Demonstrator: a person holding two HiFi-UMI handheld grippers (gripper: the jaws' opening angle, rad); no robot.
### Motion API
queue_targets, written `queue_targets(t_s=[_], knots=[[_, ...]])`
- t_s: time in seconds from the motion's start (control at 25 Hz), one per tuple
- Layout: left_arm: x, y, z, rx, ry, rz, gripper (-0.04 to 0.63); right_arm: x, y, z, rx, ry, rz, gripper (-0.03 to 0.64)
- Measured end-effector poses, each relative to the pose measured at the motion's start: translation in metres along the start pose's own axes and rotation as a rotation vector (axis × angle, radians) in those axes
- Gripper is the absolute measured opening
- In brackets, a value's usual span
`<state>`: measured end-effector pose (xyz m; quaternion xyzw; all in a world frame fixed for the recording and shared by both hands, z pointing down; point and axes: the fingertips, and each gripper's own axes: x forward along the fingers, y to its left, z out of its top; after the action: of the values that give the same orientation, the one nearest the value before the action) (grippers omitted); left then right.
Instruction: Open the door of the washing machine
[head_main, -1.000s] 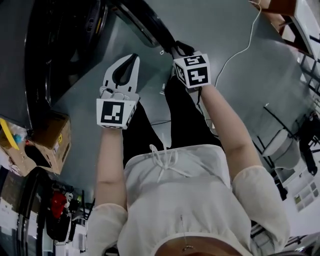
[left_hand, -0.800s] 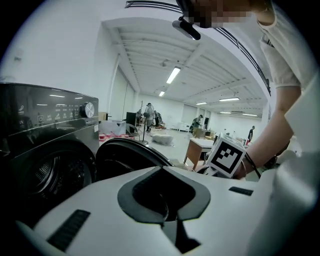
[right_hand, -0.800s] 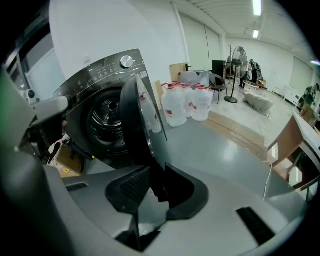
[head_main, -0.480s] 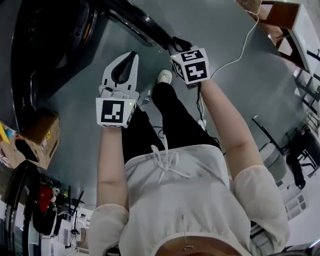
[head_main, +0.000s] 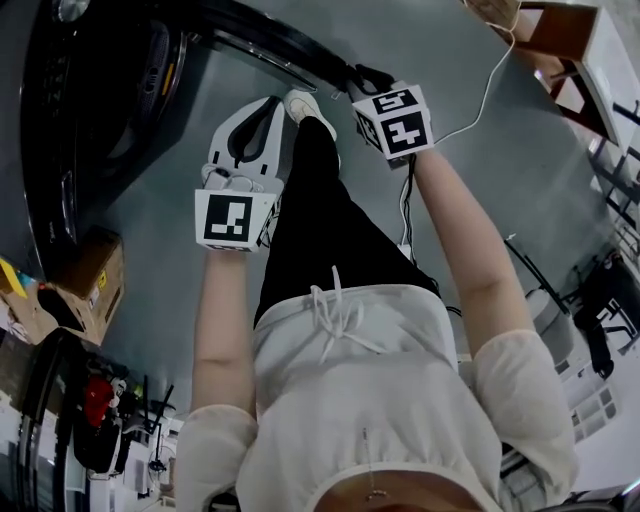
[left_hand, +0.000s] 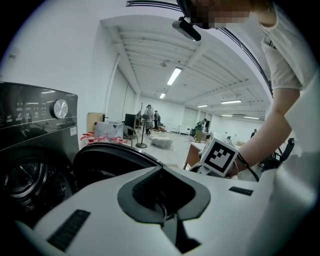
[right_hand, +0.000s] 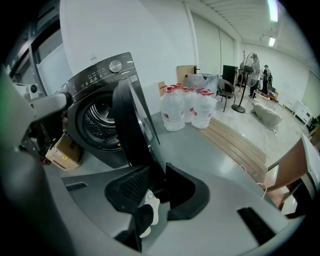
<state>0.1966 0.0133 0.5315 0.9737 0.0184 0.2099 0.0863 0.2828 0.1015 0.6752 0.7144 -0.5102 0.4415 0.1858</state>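
Dark round washing-machine door (right_hand: 131, 125), edge upright, is clamped at twelve o'clock by right gripper (right_hand: 157, 174); left gripper (head_main: 270, 103) is closed, empty.

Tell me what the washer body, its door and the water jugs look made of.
The washer body: likely dark grey painted metal, soft sheen. The door: glossy black, plastic or glass, can't tell; reflects light. The water jugs: clear plastic, see-through with red caps.

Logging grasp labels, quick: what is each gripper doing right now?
Left gripper: closed, empty.
Right gripper: closed on the edge of the dark round washing machine door.
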Motion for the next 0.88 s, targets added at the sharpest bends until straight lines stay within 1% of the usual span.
queue_targets(t_s=[0.2,0.36,0.56,0.72,0.88], knots=[[0.036,0.006,0.011,0.010,-0.044,-0.014,0.023,0.003,-0.032,0.013,0.019,0.011,-0.002,0.103],[0.064,0.013,0.018,-0.002,-0.021,-0.024,0.023,0.007,-0.055,0.025,-0.017,0.044,0.030,0.104],[0.094,0.009,0.038,-0.004,-0.022,-0.038,0.023,0.009,-0.084,0.044,-0.051,0.066,0.042,0.106],[0.109,0.010,0.046,-0.005,-0.020,-0.031,0.023,0.012,-0.095,0.051,-0.065,0.084,0.080,0.107],[0.122,0.009,0.055,-0.019,-0.019,-0.018,0.023,0.013,-0.099,0.053,-0.090,0.124,0.126,0.109]])
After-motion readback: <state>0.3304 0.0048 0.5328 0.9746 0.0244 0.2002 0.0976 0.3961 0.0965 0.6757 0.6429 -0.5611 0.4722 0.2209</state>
